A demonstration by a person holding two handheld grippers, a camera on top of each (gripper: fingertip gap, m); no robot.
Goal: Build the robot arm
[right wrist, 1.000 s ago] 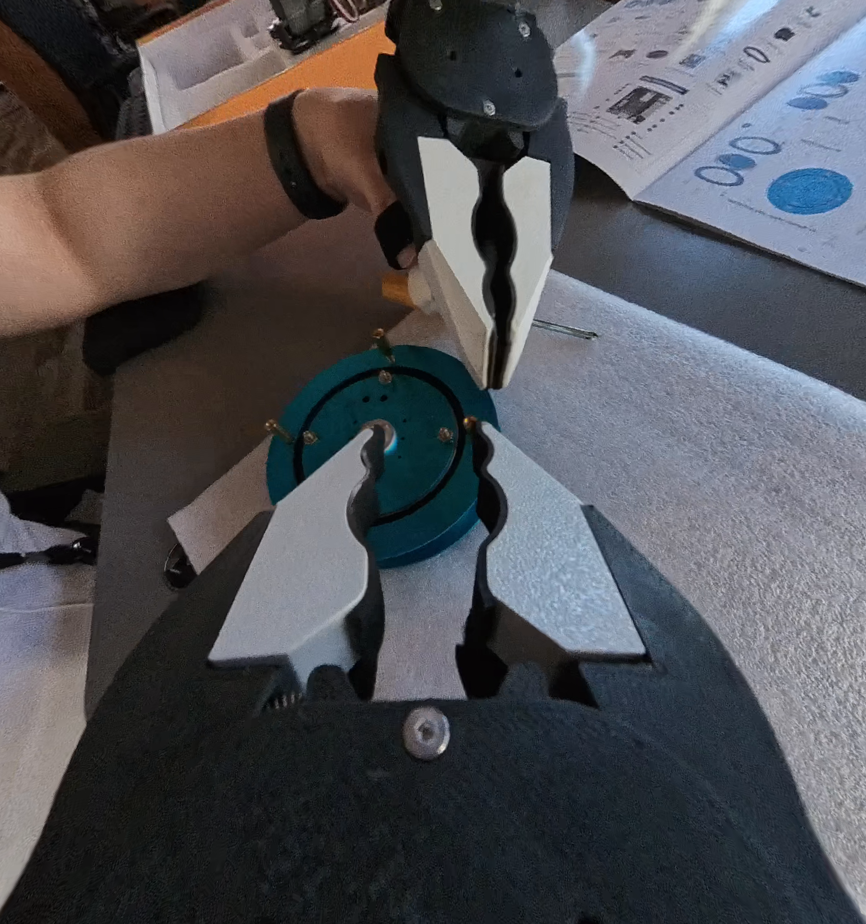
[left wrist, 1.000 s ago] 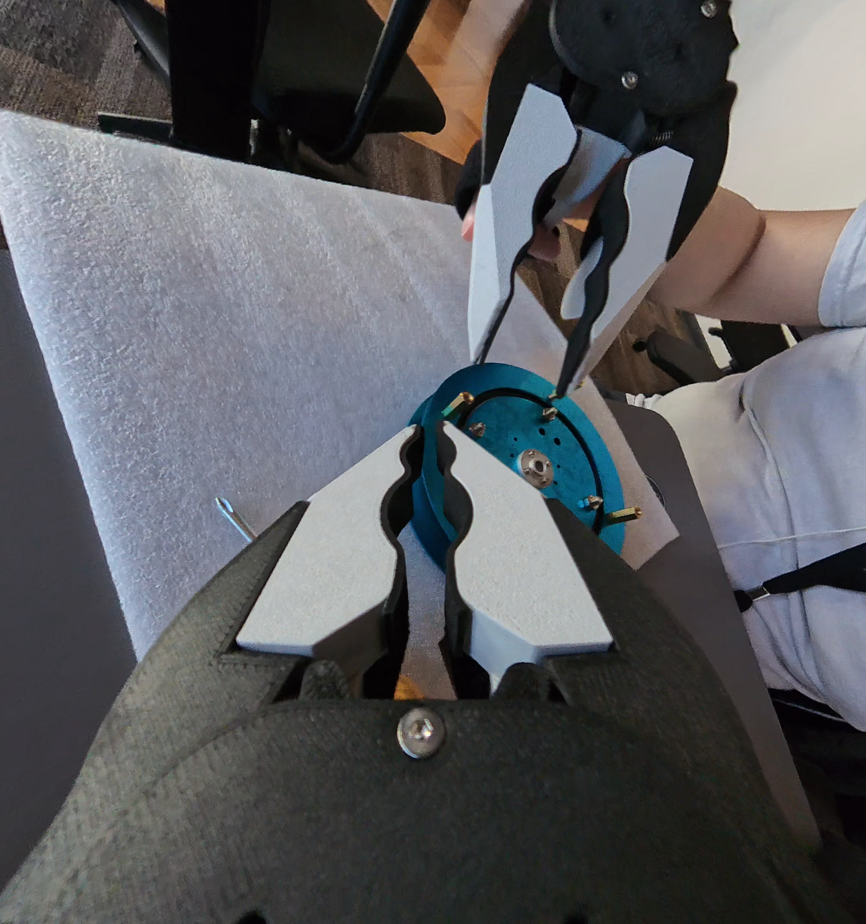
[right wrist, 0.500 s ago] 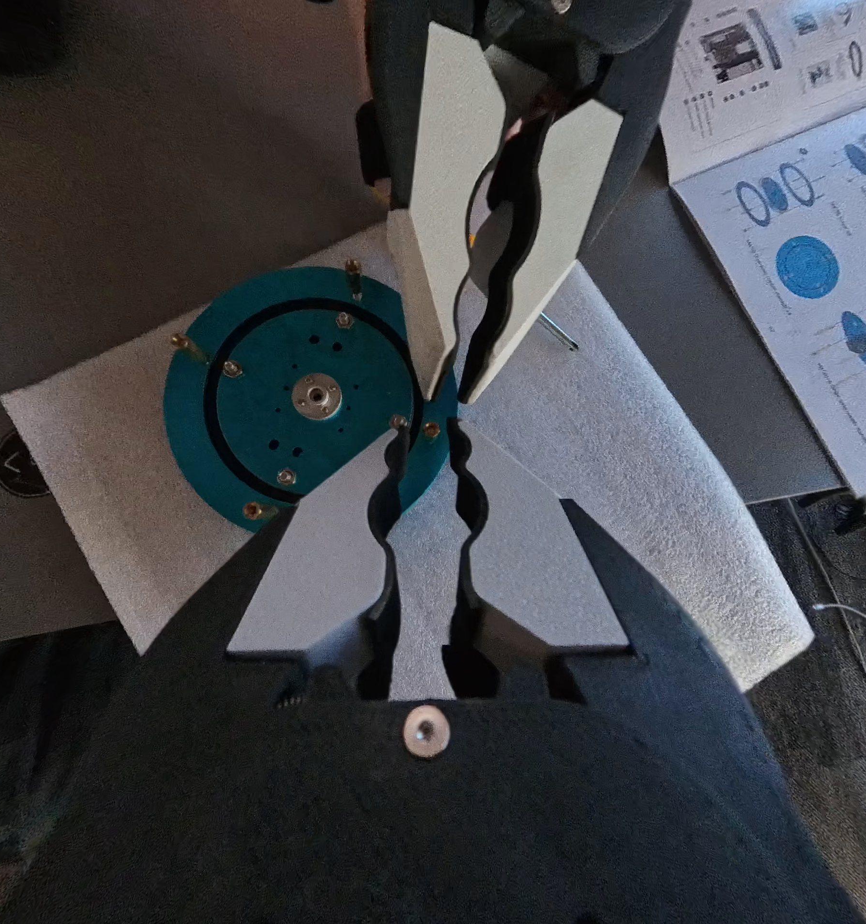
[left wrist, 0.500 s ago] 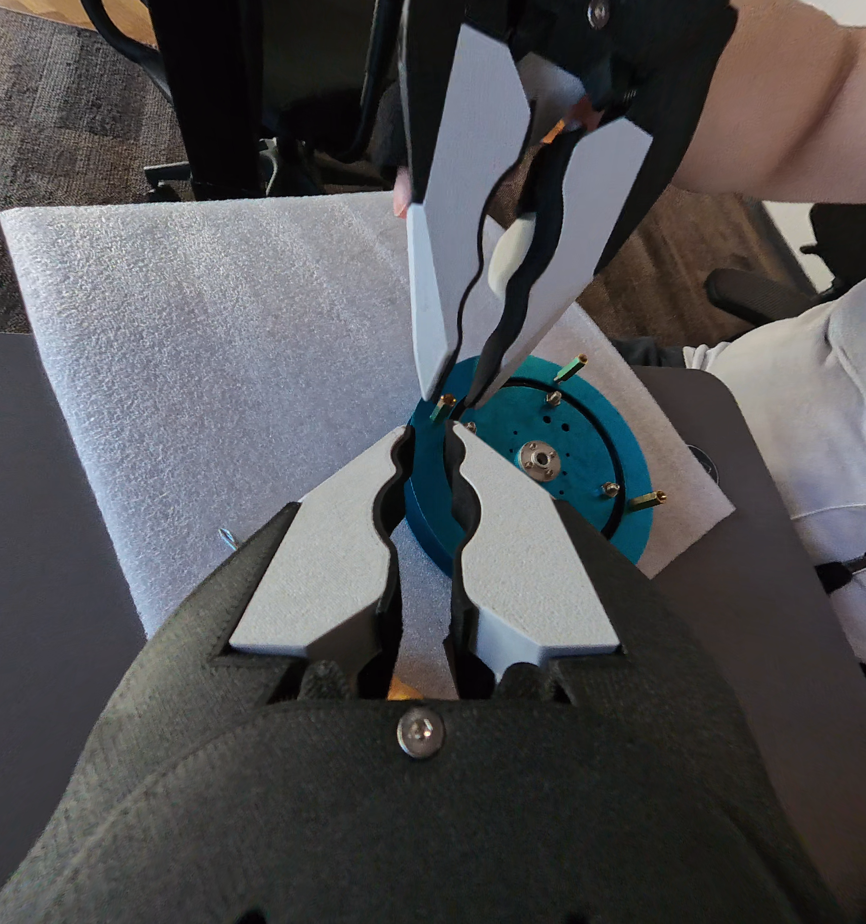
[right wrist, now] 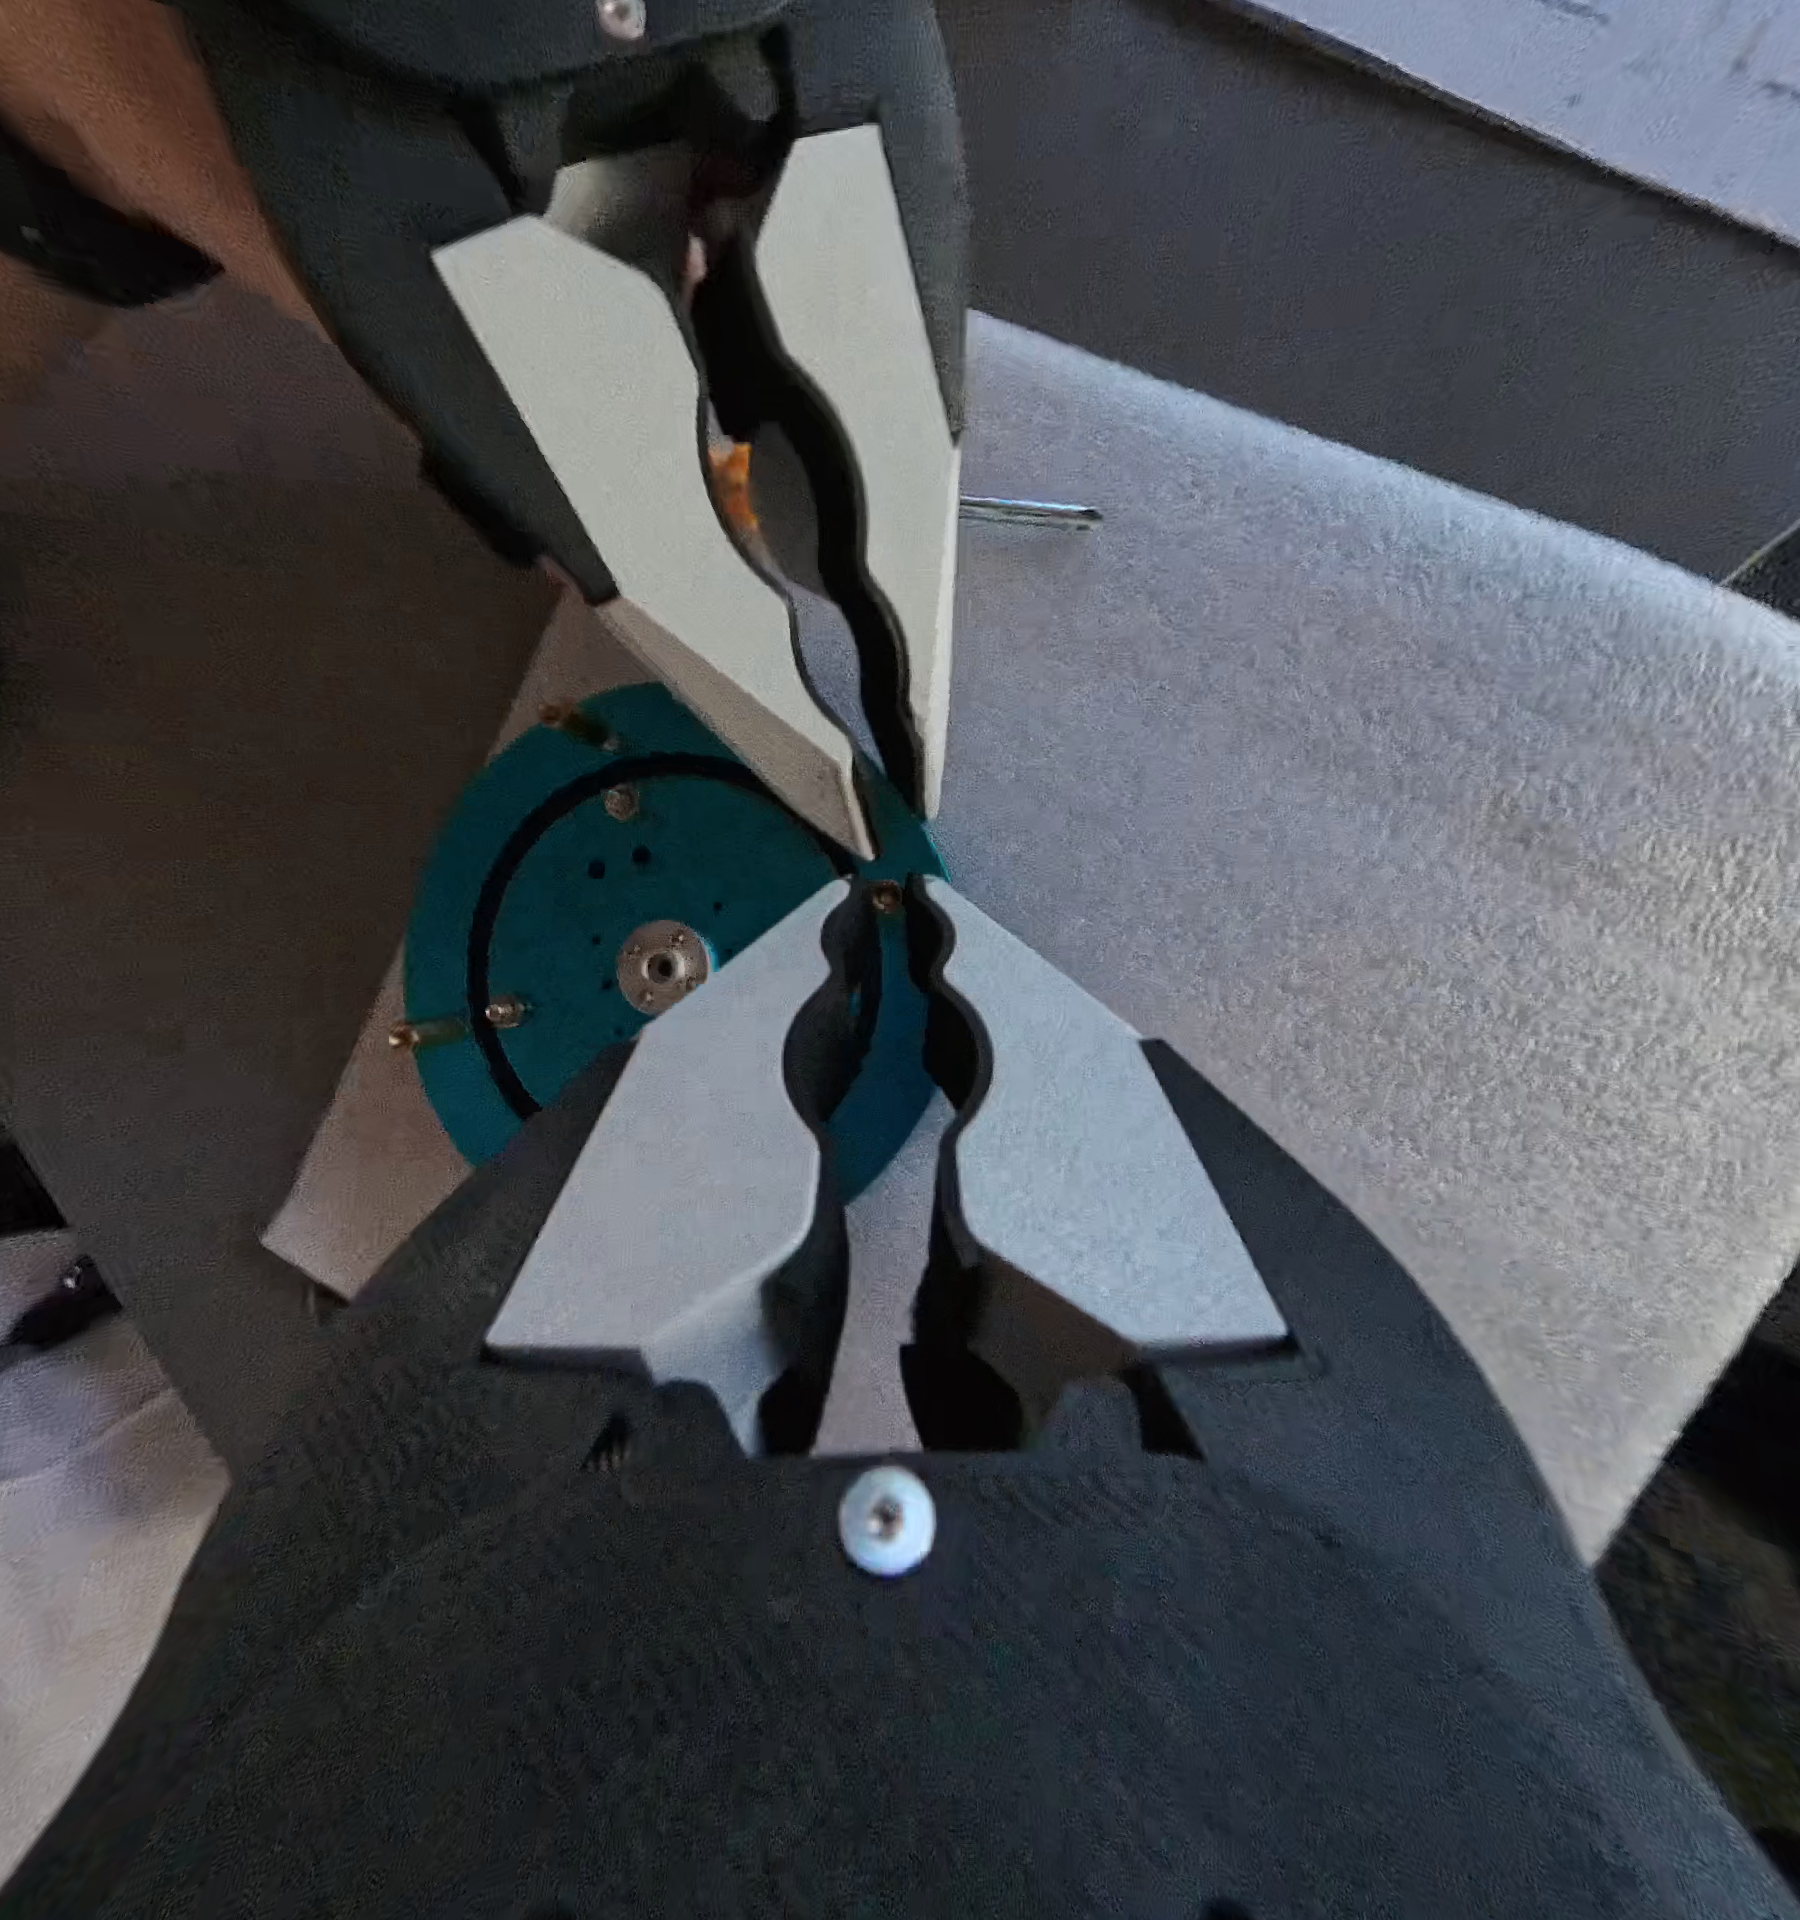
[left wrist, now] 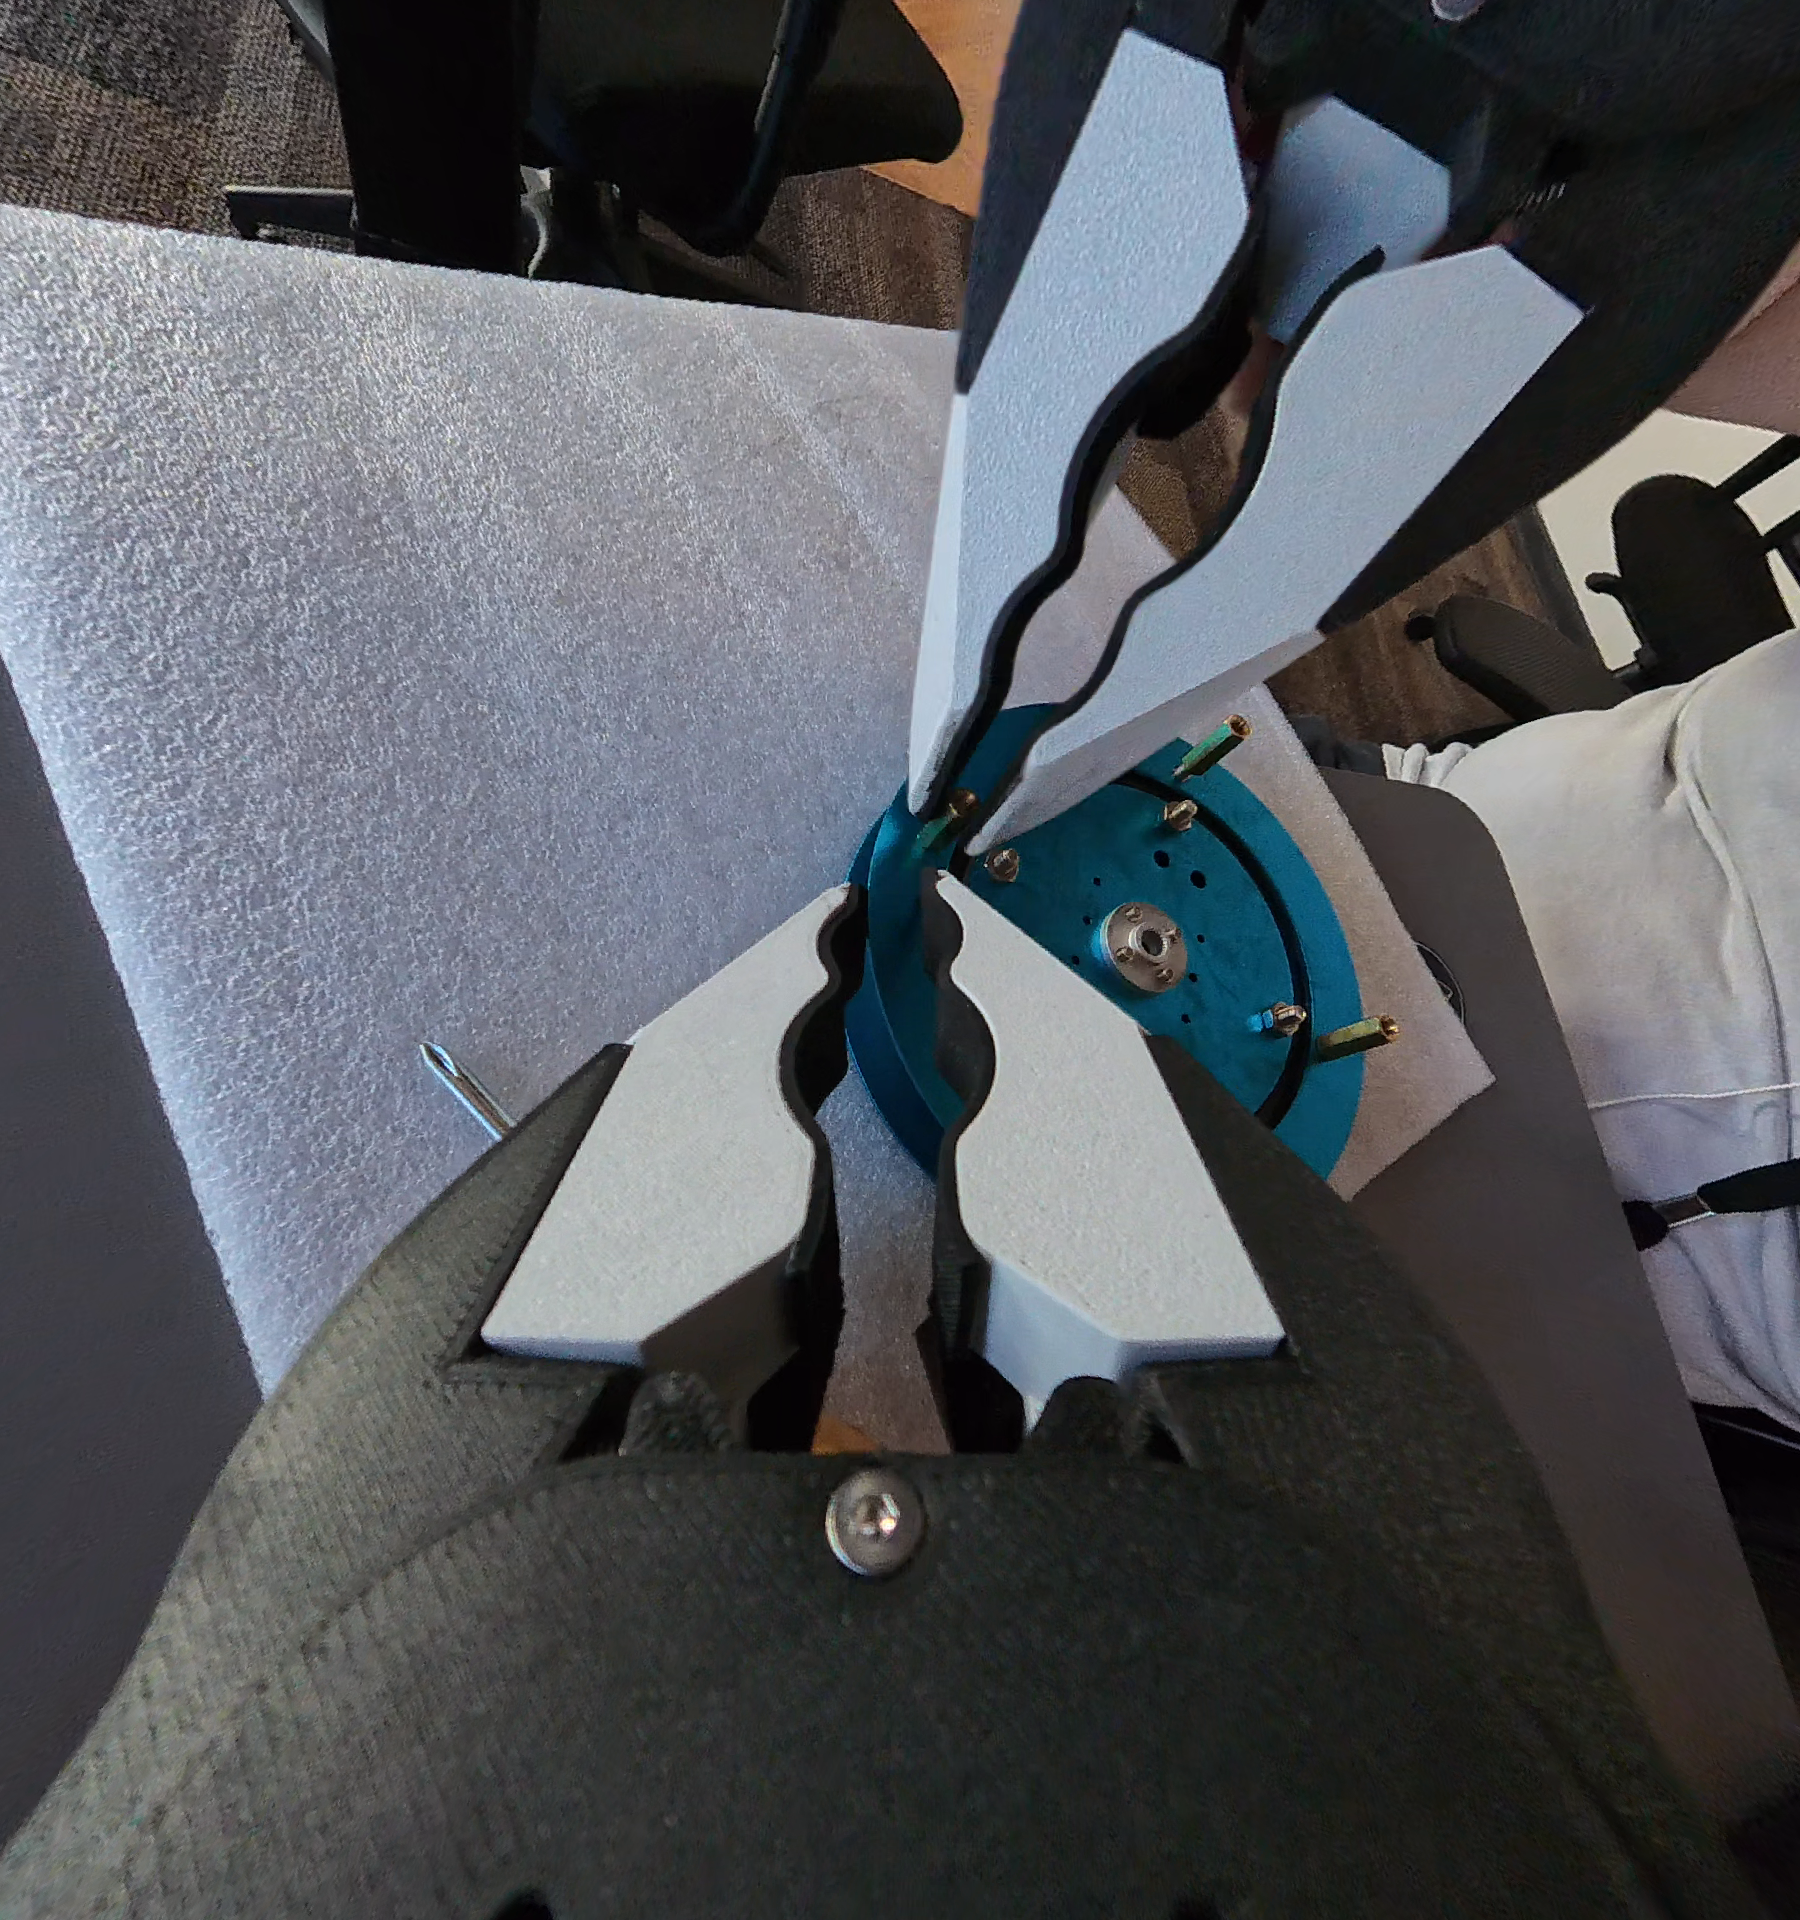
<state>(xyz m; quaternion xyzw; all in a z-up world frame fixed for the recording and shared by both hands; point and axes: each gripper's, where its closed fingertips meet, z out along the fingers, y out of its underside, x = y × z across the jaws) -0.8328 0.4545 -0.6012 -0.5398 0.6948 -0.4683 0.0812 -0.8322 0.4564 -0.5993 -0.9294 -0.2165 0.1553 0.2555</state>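
A blue round disc (left wrist: 1228, 904) with a metal hub and several brass standoffs lies on a white foam sheet (left wrist: 460, 623). My left gripper (left wrist: 896, 891) is shut on the disc's near rim, one finger outside and one inside. My right gripper (left wrist: 950, 826) comes down from above, its tips closed on a brass standoff (left wrist: 943, 823) at the rim right beside the left tips. In the right wrist view the same standoff (right wrist: 885, 896) sits between the right gripper's (right wrist: 880, 888) tips. There the left gripper (right wrist: 894, 826) pinches the disc (right wrist: 563, 894) edge from the far side.
A thin metal tool tip (left wrist: 460, 1081) lies on the foam left of my left gripper and also shows in the right wrist view (right wrist: 1031, 512). The foam lies on a dark table (left wrist: 1498, 1039). A person in a white shirt (left wrist: 1654, 935) sits at the right; office chairs (left wrist: 1654, 582) stand behind.
My right gripper moved from the far inner standoff across the disc to the rim standoff beside my left tips, and its jaws narrowed onto it. The left gripper kept its hold on the rim.
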